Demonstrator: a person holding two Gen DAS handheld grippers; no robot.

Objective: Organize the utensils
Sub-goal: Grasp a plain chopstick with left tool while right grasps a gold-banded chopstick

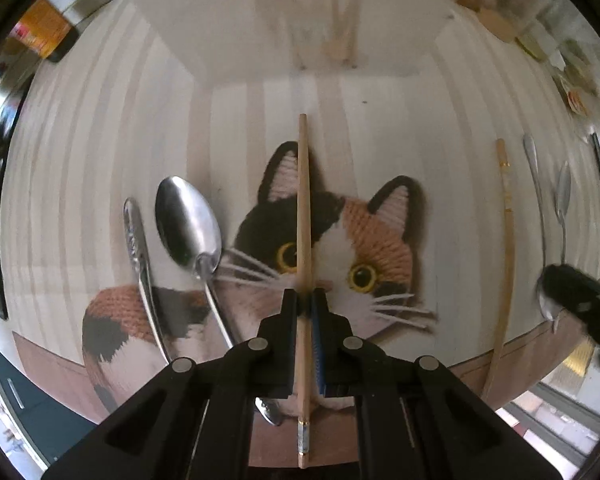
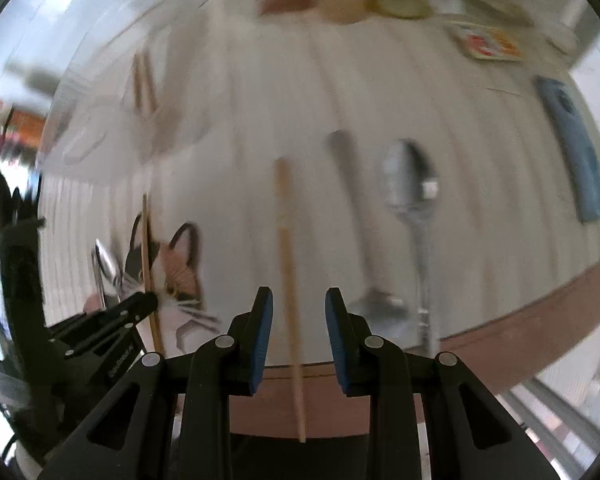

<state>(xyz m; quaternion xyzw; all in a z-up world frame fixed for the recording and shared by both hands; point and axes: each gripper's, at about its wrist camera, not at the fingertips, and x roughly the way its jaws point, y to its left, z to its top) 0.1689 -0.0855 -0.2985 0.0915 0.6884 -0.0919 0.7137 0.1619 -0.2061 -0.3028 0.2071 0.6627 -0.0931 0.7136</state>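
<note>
My left gripper (image 1: 305, 298) is shut on a wooden chopstick (image 1: 303, 208), held above the cat-face mat (image 1: 340, 248). A steel spoon (image 1: 190, 224) and another steel utensil handle (image 1: 138, 248) lie at the mat's left. A second chopstick (image 1: 507, 240) lies on the table to the right; in the right wrist view this chopstick (image 2: 290, 280) runs between my open right gripper's (image 2: 299, 300) fingers without touching them. A spoon (image 2: 410, 184) and a steel handle (image 2: 350, 184) lie right of it. The left gripper (image 2: 140, 304) shows at the left there.
A clear utensil holder (image 1: 320, 24) with wooden sticks stands on a white tray at the back. A blue case (image 2: 576, 148) lies at the right. Blurred packets and jars (image 2: 380, 0) crowd the far edge. The table's front edge (image 2: 520, 320) is close.
</note>
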